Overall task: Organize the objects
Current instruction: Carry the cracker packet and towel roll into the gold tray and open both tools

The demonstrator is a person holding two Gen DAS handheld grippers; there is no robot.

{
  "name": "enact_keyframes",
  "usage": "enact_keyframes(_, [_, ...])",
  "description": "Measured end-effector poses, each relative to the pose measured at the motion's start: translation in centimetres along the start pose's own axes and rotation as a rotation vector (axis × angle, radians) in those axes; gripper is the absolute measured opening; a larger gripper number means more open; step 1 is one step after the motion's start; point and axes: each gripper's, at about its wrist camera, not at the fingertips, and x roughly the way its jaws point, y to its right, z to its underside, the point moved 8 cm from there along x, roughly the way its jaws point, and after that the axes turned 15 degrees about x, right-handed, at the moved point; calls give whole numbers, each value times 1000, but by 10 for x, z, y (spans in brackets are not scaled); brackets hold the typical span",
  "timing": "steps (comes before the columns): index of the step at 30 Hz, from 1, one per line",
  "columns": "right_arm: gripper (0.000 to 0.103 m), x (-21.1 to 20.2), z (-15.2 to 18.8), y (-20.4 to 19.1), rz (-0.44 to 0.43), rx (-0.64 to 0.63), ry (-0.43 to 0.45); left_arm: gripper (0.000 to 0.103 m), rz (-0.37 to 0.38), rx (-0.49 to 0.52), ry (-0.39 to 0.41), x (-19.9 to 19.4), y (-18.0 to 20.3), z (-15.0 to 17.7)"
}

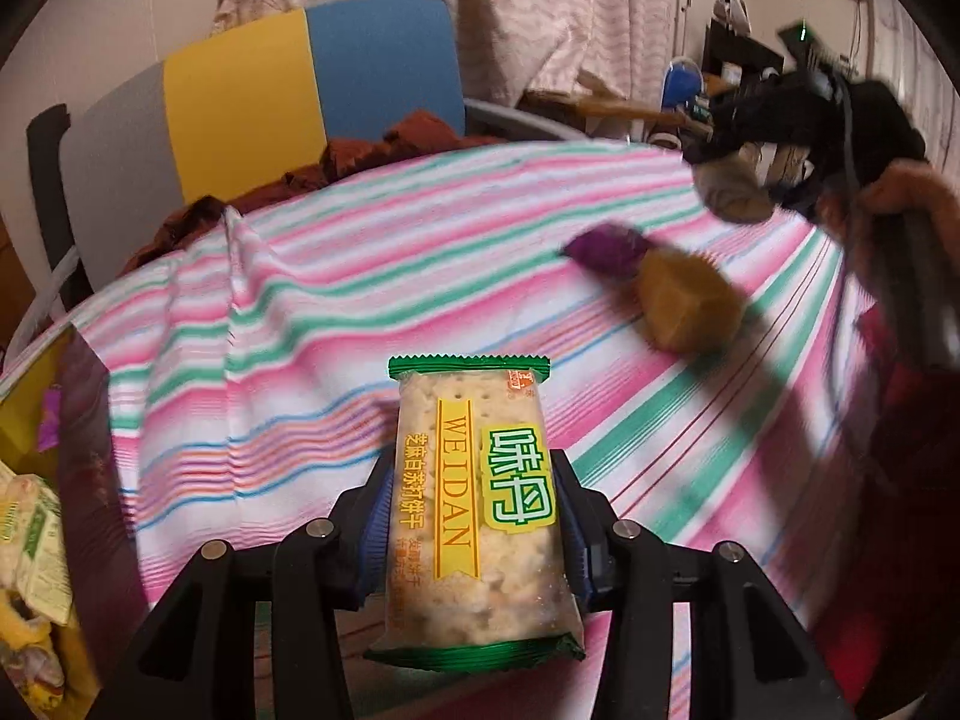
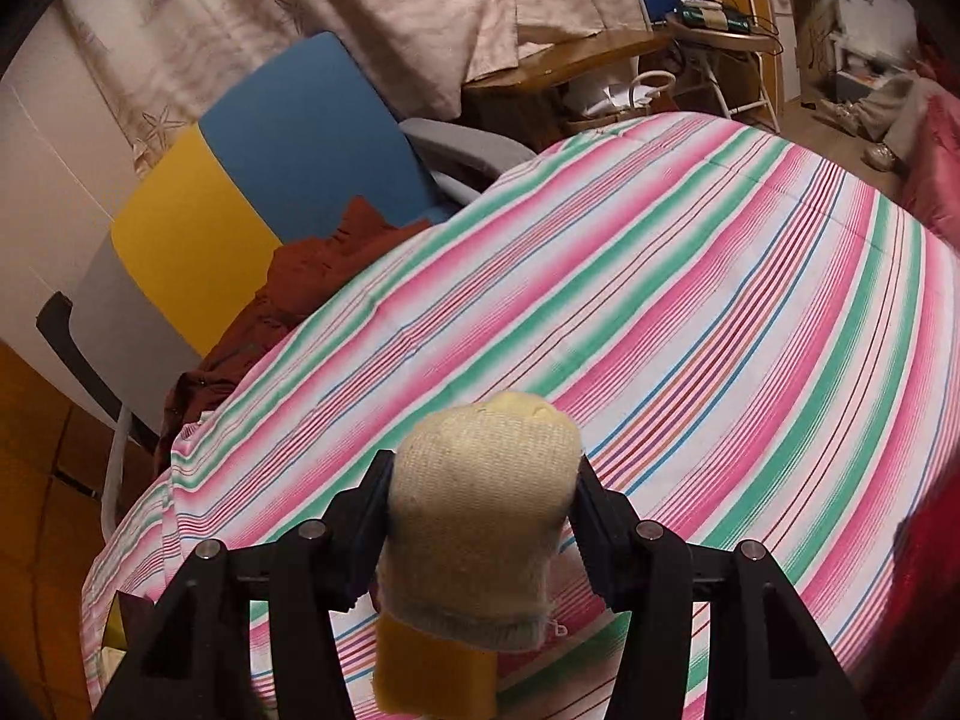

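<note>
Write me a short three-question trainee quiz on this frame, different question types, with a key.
1. True or false: the left gripper holds a cracker packet.
2. What does the right gripper grip? A) a spoon B) a beige knitted bundle C) nothing
3. Fill in: a purple item and a brown item lie on the striped ____.

Key: 1 true; 2 B; 3 cloth.

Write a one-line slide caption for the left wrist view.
Left tongs grip a cracker packet above a striped cloth, with two loose snacks and the right tongs beyond.
</note>
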Motion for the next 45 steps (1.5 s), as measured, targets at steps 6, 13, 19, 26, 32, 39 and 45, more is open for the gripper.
enact_keyframes(6, [56, -8, -2, 0, -36, 33, 34, 47, -30, -55, 42, -37, -17, -9])
enact_keyframes(13, [56, -20, -6, -9, -138, 58, 51, 47, -103, -104, 73, -71, -42, -9])
enact_keyframes(19, [56, -21, 2, -19, -215, 60, 5, 48, -144, -156, 96, -95, -67, 0])
enact_keyframes(26, [56, -28, 33, -58, -245, -93, -50, 48, -174, -247, 100, -118, -105, 28])
enact_keyframes(32, [56, -41, 83, -117, -305, -271, -126, 48, -235, -366, 98, -138, -148, 62])
enact_keyframes(39, [56, -52, 179, -190, -427, -440, -284, 48, -322, -491, 98, -164, -198, 103])
enact_keyframes(45, [56, -63, 283, -241, -528, -596, -444, 47, -380, -568, 88, -177, -237, 129])
